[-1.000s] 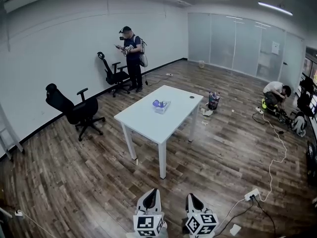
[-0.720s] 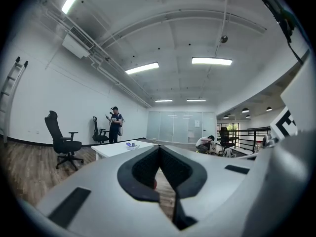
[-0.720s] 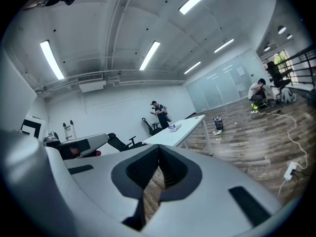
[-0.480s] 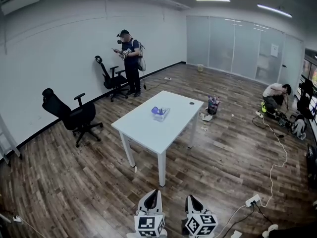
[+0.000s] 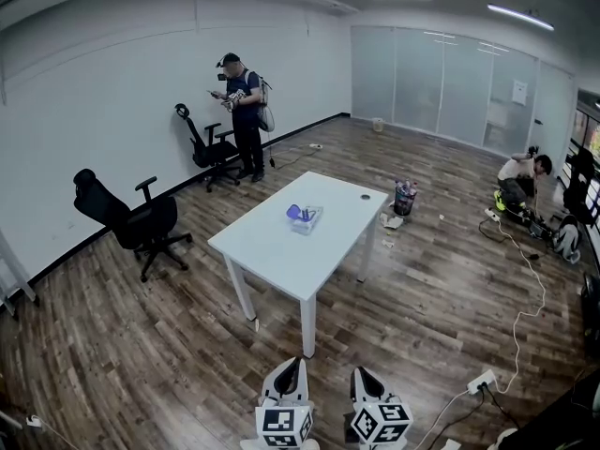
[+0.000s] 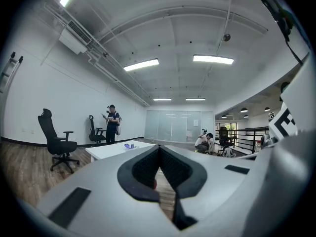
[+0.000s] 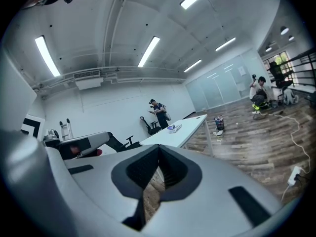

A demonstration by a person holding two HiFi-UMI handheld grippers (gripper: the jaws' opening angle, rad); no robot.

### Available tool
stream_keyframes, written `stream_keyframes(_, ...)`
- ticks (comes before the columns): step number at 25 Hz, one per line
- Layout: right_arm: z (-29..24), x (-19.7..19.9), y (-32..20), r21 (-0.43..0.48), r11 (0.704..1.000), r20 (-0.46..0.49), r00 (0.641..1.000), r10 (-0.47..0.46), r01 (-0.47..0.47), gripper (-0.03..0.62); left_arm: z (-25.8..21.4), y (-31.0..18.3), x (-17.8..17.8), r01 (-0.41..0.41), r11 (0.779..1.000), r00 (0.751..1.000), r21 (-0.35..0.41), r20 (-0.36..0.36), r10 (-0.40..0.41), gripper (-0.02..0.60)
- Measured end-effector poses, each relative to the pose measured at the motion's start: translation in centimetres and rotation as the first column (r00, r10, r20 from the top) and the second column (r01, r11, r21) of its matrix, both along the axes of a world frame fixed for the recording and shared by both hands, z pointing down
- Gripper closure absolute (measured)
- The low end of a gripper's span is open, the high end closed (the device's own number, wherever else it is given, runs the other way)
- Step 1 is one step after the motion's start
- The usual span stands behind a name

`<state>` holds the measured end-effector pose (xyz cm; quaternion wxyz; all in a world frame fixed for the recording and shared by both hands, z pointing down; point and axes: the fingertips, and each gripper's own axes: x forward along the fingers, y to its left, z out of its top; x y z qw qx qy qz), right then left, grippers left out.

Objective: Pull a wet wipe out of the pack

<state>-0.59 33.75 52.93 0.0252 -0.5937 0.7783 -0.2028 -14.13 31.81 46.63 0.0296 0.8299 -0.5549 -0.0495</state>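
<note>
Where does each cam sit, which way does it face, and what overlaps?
Head view: on the head, facing forward and down at the white table; left tongs and right tongs at bottom.
Left gripper view: on the left tongs, looking along its shut jaws towards the table.
Right gripper view: on the right tongs, same heading, jaws shut.
Shared: all see the table and wipe pack.

Left gripper (image 5: 291, 367), right gripper (image 5: 364, 374), side by side, jaws closed (tips touching), aimed forward
</note>
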Motion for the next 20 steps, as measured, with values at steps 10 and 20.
stream_keyframes(10,-0.2,0.3,-3.9,0.007,1.0,0.014,0.999,0.029,-0.03,0.586,-0.2,-3.9,0.8,-0.036,0.999,0.999,-0.001,0.009,0.036,0.584)
stream_keyframes(20,0.2,0.3,-8.6,0.006,0.998,0.017,0.998,0.056,-0.056,0.586,0.4,-8.2,1.1,-0.072,0.997,0.997,0.003,0.015,0.072,0.584)
